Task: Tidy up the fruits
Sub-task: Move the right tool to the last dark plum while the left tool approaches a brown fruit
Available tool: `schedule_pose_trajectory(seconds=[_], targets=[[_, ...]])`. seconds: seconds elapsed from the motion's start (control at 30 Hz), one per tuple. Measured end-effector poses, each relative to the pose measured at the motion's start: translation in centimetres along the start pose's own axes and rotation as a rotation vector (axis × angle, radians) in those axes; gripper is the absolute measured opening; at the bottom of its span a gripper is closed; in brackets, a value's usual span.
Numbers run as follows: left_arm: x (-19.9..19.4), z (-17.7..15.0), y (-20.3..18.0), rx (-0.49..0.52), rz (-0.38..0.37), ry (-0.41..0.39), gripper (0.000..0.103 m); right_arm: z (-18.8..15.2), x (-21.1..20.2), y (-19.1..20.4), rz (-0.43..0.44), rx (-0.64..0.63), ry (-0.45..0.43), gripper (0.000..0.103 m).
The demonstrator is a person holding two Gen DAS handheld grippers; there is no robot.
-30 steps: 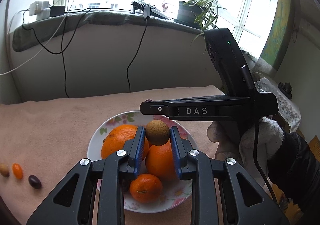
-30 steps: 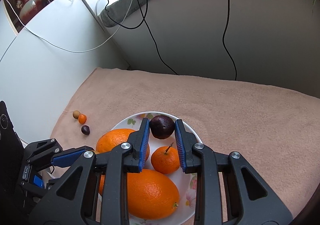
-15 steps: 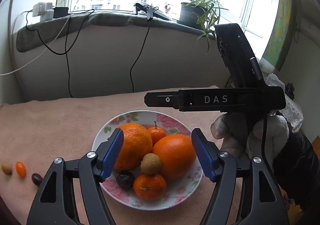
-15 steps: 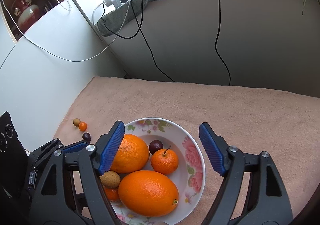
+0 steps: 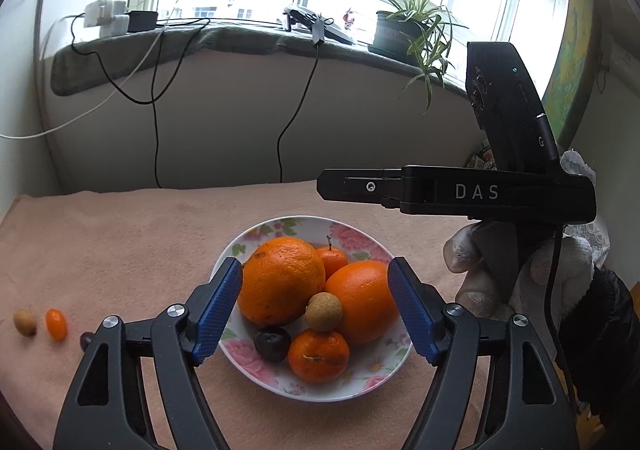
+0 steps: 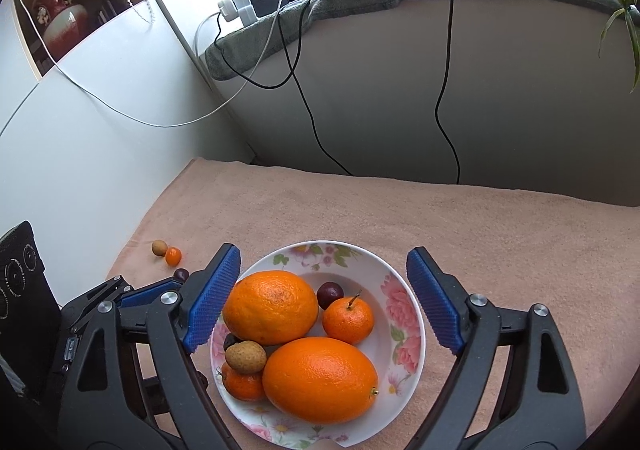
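Observation:
A floral plate (image 5: 376, 378) (image 6: 404, 290) on the pink cloth holds two big oranges (image 5: 280, 286) (image 6: 320, 380), two tangerines (image 5: 318, 354) (image 6: 348, 320), a tan longan (image 5: 324, 306) (image 6: 245, 356) and dark plums (image 5: 273, 344) (image 6: 330, 293). My left gripper (image 5: 316, 310) is open and empty above the plate's near side. My right gripper (image 6: 324, 298) is open and empty above the plate; its black body (image 5: 460, 190) shows in the left wrist view. A longan (image 5: 25, 323), a kumquat (image 5: 55, 324) and a dark fruit (image 5: 85, 339) lie on the cloth at the left.
A grey-covered window ledge (image 5: 240, 38) with cables, chargers and a potted plant (image 5: 412, 26) runs behind the table. A white cabinet (image 6: 80, 130) stands at the left. A gloved hand (image 5: 520, 274) holds the right gripper.
Both grippers opened and let go: the longan dropped from the left, the dark plum from the right, both now in the plate. Both grippers have pulled back and up.

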State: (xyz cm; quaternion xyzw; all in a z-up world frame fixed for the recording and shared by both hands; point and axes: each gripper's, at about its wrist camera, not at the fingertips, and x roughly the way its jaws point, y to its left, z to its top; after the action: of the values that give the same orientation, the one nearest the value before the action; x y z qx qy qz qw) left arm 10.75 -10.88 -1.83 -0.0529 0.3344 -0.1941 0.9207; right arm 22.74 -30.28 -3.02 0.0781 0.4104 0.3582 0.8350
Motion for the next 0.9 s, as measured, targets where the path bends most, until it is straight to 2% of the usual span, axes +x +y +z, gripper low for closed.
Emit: schedule_pose_trajectory(seconds=[0.33,0.9], targets=[[-2.8,-0.7,3.3,-0.049,0.064,-0.034,0.075,-0.4,-0.6,4.2,0.011,-0.082,-0.039,0.088],[-7.7,-3.6,12.6,-0.181,0.231,-0.065,0.075,-1.9,2.3,13.0,0.038,-0.259,0.013,0.088]])
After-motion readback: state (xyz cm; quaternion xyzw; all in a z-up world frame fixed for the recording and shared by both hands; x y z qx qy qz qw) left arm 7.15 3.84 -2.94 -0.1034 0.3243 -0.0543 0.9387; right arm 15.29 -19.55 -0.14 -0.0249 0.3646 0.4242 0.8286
